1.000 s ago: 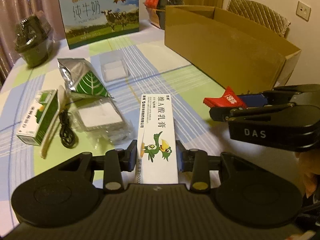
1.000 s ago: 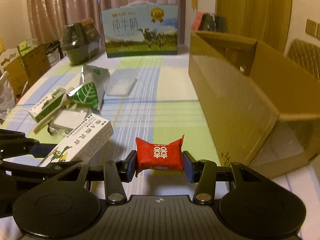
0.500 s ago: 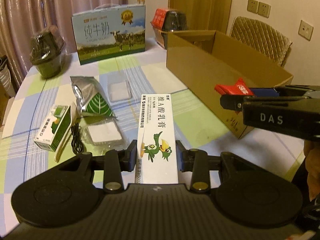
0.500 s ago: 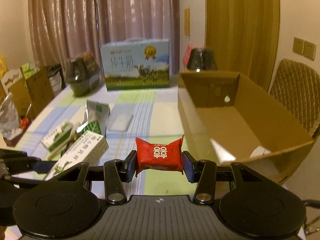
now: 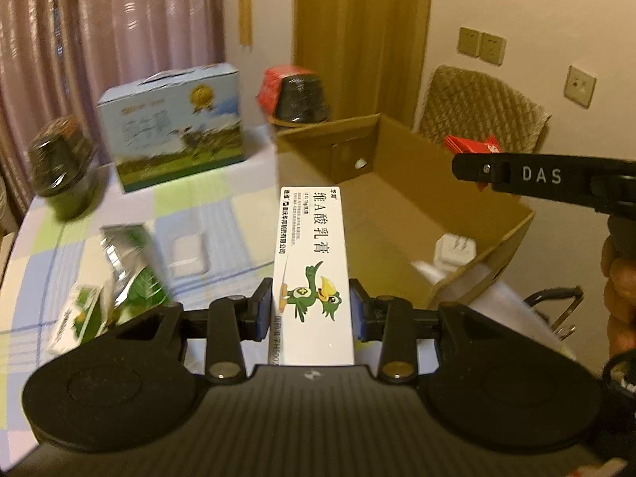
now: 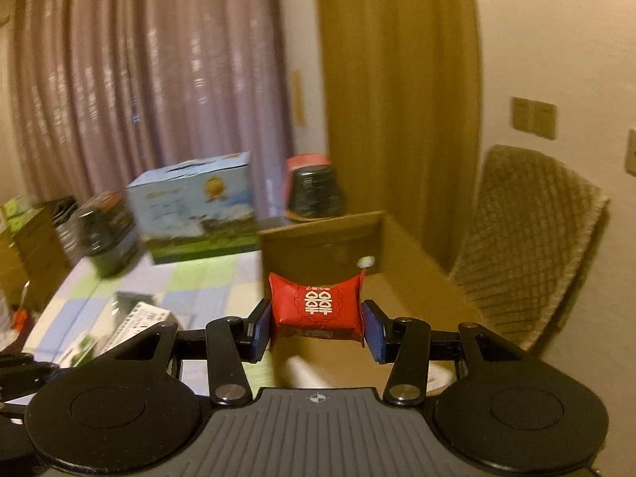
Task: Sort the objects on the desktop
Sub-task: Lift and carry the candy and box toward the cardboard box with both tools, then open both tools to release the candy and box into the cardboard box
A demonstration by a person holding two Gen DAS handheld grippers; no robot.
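My left gripper (image 5: 312, 310) is shut on a long white ointment box (image 5: 312, 262) with a green bird printed on it, held in the air over the near wall of the open cardboard box (image 5: 401, 202). My right gripper (image 6: 317, 324) is shut on a red packet (image 6: 317, 306) with white characters, also aloft over the cardboard box (image 6: 401, 246). From the left wrist view the right gripper (image 5: 467, 163) comes in from the right above the box, the red packet (image 5: 471, 145) at its tip. A white charger plug (image 5: 453, 250) lies inside the box.
On the checked tablecloth (image 5: 210, 202) lie a silver-green pouch (image 5: 131, 266), a clear plastic case (image 5: 187, 254) and a green-white carton (image 5: 75, 318). A blue milk carton case (image 5: 171, 127) and dark wrapped tubs (image 5: 59, 167) stand at the back. A quilted chair (image 6: 528, 238) stands right.
Both grippers have risen off the table with their loads and swung right over the cardboard box. The view now looks into the box.
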